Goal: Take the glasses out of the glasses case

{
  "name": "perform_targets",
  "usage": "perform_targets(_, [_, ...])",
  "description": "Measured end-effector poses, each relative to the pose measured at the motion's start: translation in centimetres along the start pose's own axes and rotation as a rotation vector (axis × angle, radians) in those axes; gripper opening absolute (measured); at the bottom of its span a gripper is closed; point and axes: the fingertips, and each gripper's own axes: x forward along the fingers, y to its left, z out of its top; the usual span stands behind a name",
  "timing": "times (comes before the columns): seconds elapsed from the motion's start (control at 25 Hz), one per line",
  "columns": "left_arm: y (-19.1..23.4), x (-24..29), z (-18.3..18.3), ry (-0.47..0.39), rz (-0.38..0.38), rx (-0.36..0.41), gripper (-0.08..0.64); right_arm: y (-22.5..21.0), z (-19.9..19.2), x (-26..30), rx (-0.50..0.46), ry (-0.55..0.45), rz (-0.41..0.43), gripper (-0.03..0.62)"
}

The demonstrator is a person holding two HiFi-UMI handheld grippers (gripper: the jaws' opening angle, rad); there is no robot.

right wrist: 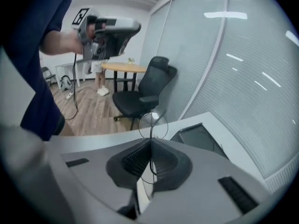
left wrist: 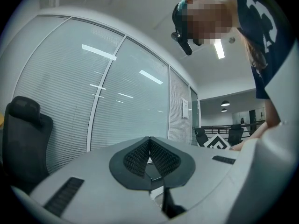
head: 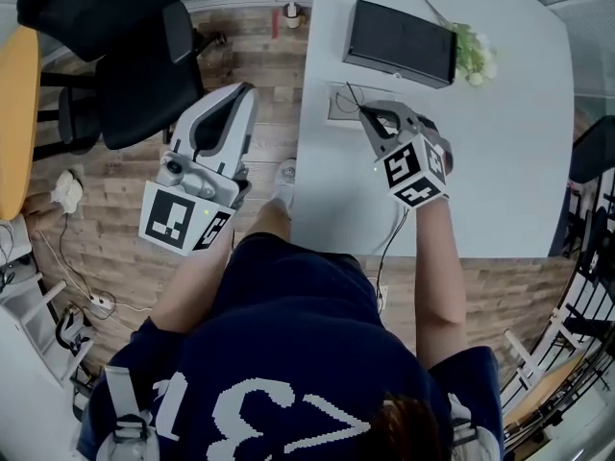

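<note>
My right gripper [head: 369,113] is over the white table [head: 509,171], shut on thin wire-framed glasses [head: 352,97]. In the right gripper view, the pads of this gripper [right wrist: 151,143] pinch the frame, and one round lens [right wrist: 152,124] sticks out beyond the tips. The black glasses case [head: 400,42] lies closed-looking and flat at the far side of the table, beyond the glasses; it appears again as a dark slab, the case [right wrist: 198,137]. My left gripper [head: 240,99] hangs off the table's left side over the floor, its jaws [left wrist: 149,142] shut on nothing.
A small plant [head: 473,56] sits right of the case. A grey recessed panel [head: 334,105] is set in the table under the glasses. A black office chair [head: 125,56] and a yellow round table [head: 14,104] stand on the wooden floor at the left. Cables lie on the floor.
</note>
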Motion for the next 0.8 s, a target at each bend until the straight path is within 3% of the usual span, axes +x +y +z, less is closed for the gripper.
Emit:
perform_targets(0.16, [-0.2,-0.1,1.5,-0.027,-0.006,0.031,0.014,-1.7,4.1,-4.0,0.144,-0.175,-0.103,0.025])
perform_targets(0.4, [-1.3,1.3,1.8,-0.045,-0.065,0.044,0.014,-2.8,4.0,-9.2,0.262,-0.222,-0.227,0.025])
perform_targets(0.6, [-4.7,3.7,1.2,-0.053,-0.185,0.027,0.014,-2.8,-0.9,-13.3,0.374,-0.169,-0.331,0.025])
perform_targets(0.8, [-8.0,5.1,-0.1,-0.024,-0.264,0.01,0.014,0.4,-8.8,-12.0,0.526,0.005,-0.289,0.025])
